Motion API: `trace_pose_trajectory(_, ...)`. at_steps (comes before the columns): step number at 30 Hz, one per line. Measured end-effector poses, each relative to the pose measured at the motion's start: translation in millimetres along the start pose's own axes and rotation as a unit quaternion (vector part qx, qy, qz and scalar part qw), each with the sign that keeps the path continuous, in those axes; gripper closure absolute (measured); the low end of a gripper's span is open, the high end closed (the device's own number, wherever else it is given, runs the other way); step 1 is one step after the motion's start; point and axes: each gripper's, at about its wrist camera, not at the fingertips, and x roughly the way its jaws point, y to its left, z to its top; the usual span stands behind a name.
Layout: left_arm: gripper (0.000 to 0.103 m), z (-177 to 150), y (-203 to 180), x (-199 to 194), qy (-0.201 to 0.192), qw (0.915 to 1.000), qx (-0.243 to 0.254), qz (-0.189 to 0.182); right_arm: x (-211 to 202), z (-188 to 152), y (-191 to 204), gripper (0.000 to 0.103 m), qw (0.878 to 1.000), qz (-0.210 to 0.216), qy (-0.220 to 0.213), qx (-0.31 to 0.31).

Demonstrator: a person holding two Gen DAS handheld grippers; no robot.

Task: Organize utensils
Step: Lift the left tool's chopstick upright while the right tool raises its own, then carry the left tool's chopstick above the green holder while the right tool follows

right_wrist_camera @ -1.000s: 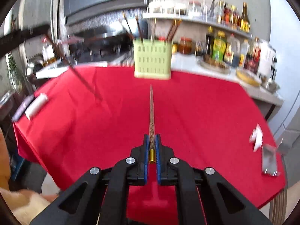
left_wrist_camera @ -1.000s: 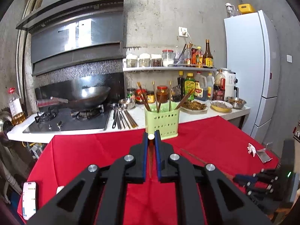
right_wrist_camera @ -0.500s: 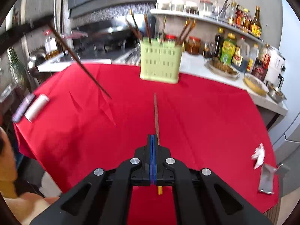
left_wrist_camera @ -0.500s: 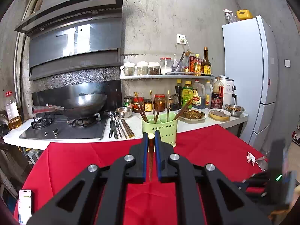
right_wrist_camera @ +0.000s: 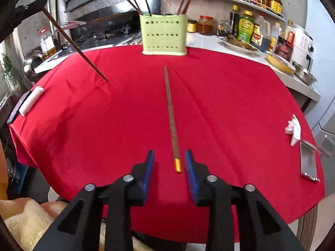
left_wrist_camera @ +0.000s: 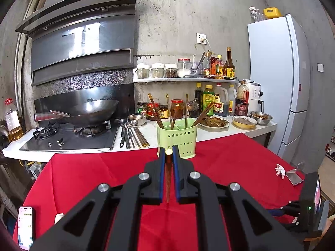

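One chopstick (right_wrist_camera: 170, 113) lies flat on the red-clothed surface (right_wrist_camera: 230, 104), its long axis running straight away from the right gripper (right_wrist_camera: 169, 161) toward the green holder (right_wrist_camera: 164, 34) at the far edge. The gold-capped end sits nearest, right between the right jaws, which have just been opening and stand apart on either side of it without pressing on it. So the line of those jaws and the line of the stick nearly agree, and this hand is plainly the nearer one to it.

The left gripper (left_wrist_camera: 168, 159) has its jaws clamped on a second chopstick (left_wrist_camera: 168, 177), which hangs tip-down over the near left part of the cloth, well short of the holder.
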Motion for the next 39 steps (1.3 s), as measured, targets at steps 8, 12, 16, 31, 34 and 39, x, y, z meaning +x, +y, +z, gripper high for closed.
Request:
trace_pose_trajectory(8, 0.096, -0.4, 0.2, 1.8, 0.001, 1.0000, 0.002, 0.000, 7.8, -7.8, -1.1, 0.082, 1.000, 0.003, 0.001, 0.010)
trace_pose_trajectory(12, 0.096, -0.3, -0.7, 1.7, 0.001, 1.0000, 0.004, -0.001, 7.0, -9.6, -1.0, 0.090, 1.000, 0.001, -0.002, 0.004)
trace_pose_trajectory(16, 0.096, -1.1, -1.0, 1.3, 0.000, 1.0000, 0.005, 0.000, 5.7, -12.4, -1.3, 0.090, 1.000, 0.003, -0.006, 0.006)
trace_pose_trajectory(31, 0.096, 0.0, 4.5, -0.3, -0.008, 1.0000, -0.003, -0.003, -70.0, 41.6, 4.8, 0.096, 0.991, -0.001, -0.134, -0.004)
trace_pose_trajectory(34, 0.096, 1.2, 3.9, -1.3, -0.012, 0.9999, -0.001, -0.005, -88.8, 59.5, 5.9, 0.096, 0.987, -0.003, -0.160, -0.008)
trace_pose_trajectory(39, 0.096, 6.5, 1.6, -4.5, -0.027, 0.9996, 0.008, 0.001, -112.8, 87.7, 11.0, 0.096, 0.981, -0.005, -0.194, -0.018)
